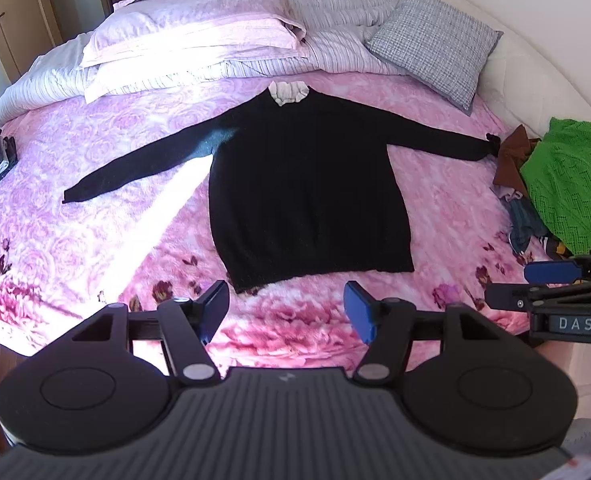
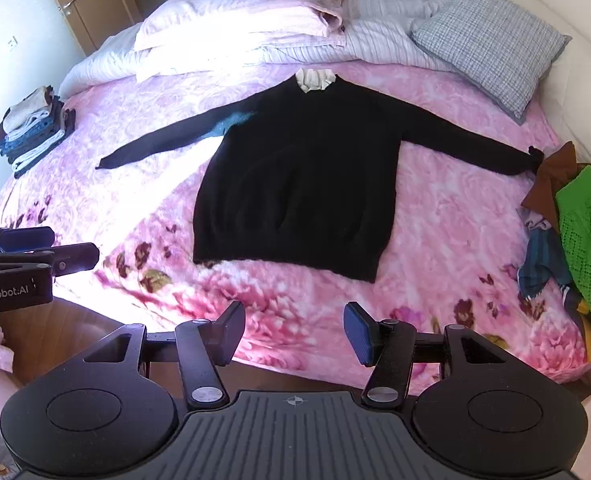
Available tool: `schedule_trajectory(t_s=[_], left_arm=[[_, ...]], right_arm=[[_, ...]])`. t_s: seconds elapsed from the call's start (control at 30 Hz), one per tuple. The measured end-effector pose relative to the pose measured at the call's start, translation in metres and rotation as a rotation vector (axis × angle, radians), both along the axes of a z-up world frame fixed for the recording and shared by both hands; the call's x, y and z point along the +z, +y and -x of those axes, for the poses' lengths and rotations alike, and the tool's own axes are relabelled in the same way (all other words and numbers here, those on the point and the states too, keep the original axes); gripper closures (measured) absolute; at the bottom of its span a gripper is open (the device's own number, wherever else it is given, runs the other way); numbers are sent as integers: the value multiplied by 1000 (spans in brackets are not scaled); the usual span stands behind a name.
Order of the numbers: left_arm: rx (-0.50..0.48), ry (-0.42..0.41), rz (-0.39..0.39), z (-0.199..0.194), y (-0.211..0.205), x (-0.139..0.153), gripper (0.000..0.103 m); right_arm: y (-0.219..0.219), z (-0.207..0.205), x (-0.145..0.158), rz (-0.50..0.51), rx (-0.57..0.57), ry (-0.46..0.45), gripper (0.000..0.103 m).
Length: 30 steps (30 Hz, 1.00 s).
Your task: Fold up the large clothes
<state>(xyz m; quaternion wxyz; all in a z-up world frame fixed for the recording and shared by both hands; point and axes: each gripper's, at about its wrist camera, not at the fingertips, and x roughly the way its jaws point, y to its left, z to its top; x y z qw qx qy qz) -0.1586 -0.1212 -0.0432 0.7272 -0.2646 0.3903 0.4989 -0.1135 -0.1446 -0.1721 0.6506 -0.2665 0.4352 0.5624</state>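
A black long-sleeved sweater [image 1: 307,184] [image 2: 299,184] with a white collar [image 1: 288,93] [image 2: 315,79] lies flat on the pink floral bedspread [image 1: 95,152] [image 2: 435,240], sleeves spread out to both sides, hem towards me. My left gripper [image 1: 287,312] hangs open near the foot of the bed, short of the hem, holding nothing. My right gripper [image 2: 293,330] is open too, just over the bed's near edge, empty. Each gripper shows at the side of the other's view: the right one [image 1: 535,284], the left one [image 2: 67,246].
A pile of unfolded clothes, with a green knit [image 1: 571,184] [image 2: 587,240] and a brown garment [image 2: 551,184], lies at the right edge by the sleeve cuff. A stack of folded clothes [image 2: 35,128] sits at the left. Pillows [image 1: 191,20] and a grey checked cushion [image 1: 435,44] line the far end.
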Motion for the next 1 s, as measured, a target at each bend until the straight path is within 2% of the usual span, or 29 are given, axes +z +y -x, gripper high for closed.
schedule_trajectory(t_s=[0.33,1.0], left_arm=[[4,1,4,-12,-15,-4,42],[7,25,-18,-24,-8,-3,41]], right_arm=[[-15,-6,-1,14,21,-9,51],[-13,-22,2,-9,33,-10,51]])
